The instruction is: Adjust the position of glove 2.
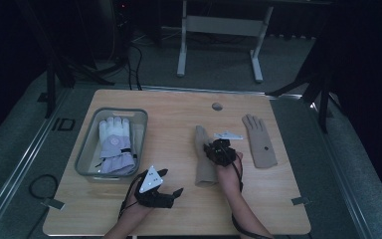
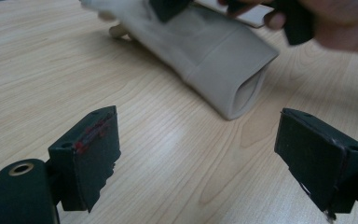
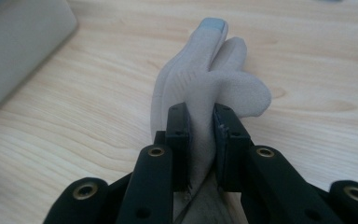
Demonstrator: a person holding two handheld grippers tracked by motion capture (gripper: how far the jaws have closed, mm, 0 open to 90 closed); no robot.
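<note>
Right now the right gripper (image 3: 201, 135) is pinching a fold of the beige glove (image 1: 204, 159) near the table's middle, the fabric squeezed up between its two pads while the glove's fingers stretch away over the wood in the right gripper view. From above, that glove lies lengthwise with its cuff toward the person, and the right gripper (image 1: 217, 148) sits on its upper half. Its open cuff faces the left gripper view, just beyond the jaws. The left gripper (image 2: 196, 154) has its jaws spread wide with only bare table (image 1: 179, 214) between them; it rests near the front edge, between the basket (image 1: 87, 152) and the pinched glove. A second beige glove (image 1: 259, 142) lies flat to the right, well apart. Inside the basket lies a white glove (image 1: 115, 144).
</note>
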